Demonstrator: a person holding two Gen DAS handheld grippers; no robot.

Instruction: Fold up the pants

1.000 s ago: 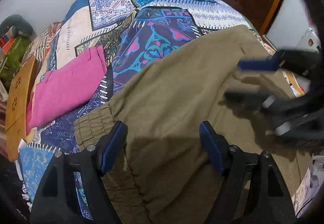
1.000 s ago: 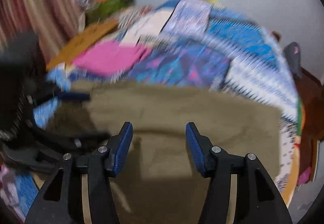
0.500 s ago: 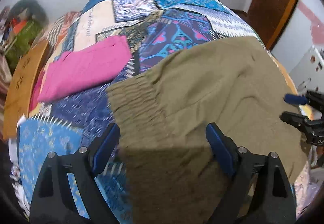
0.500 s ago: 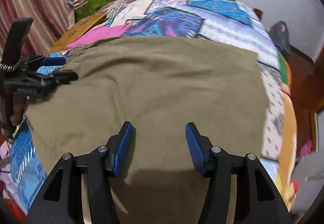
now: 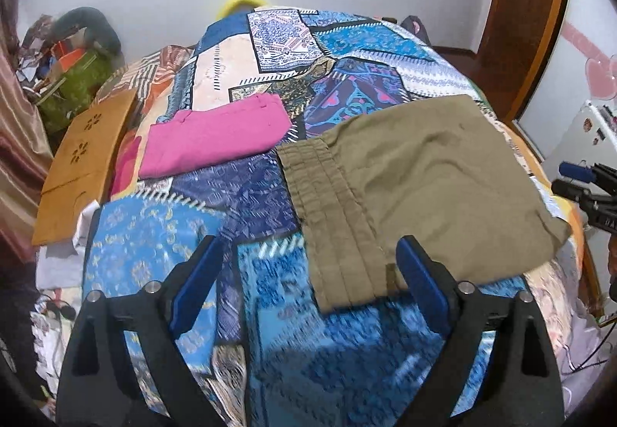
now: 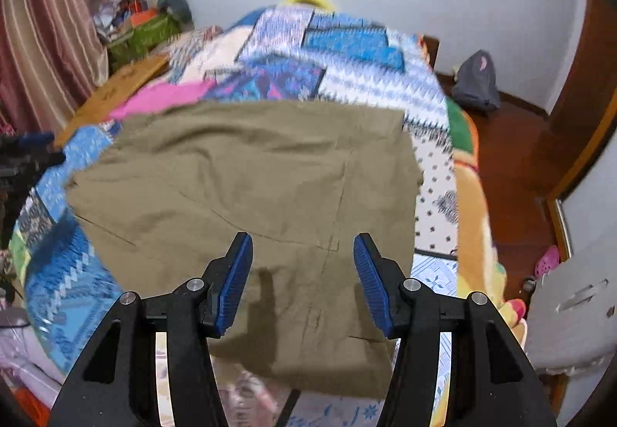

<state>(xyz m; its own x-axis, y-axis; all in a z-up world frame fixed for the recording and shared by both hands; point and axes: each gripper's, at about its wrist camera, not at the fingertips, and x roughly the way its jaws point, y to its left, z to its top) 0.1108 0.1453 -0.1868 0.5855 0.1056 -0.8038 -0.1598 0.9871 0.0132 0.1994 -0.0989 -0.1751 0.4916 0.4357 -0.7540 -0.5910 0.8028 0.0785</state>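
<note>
Folded olive pants (image 5: 416,180) lie flat on the patchwork bedspread (image 5: 162,253), their elastic waistband (image 5: 331,218) along the left side. My left gripper (image 5: 307,240) hovers above the waistband's near corner; its jaws are opening wide and the pads touch no cloth. In the right wrist view the same pants (image 6: 250,188) spread out below my right gripper (image 6: 302,236), which is open and lifted off the fabric. Each gripper shows at the edge of the other's view: the right gripper (image 5: 578,184) and the left gripper (image 6: 23,157).
A folded pink garment (image 5: 216,141) lies on the bed left of the pants. A wooden board (image 5: 81,164) and a green bag (image 5: 77,87) sit at the bed's left side by a curtain (image 6: 46,33). A grey bag (image 6: 476,83) lies on the floor near the wooden door (image 5: 528,22).
Both grippers have drawn back and up from the pants, which stay flat on the bed. The left jaws have spread wider, and that view now looks over the waistband's near corner.
</note>
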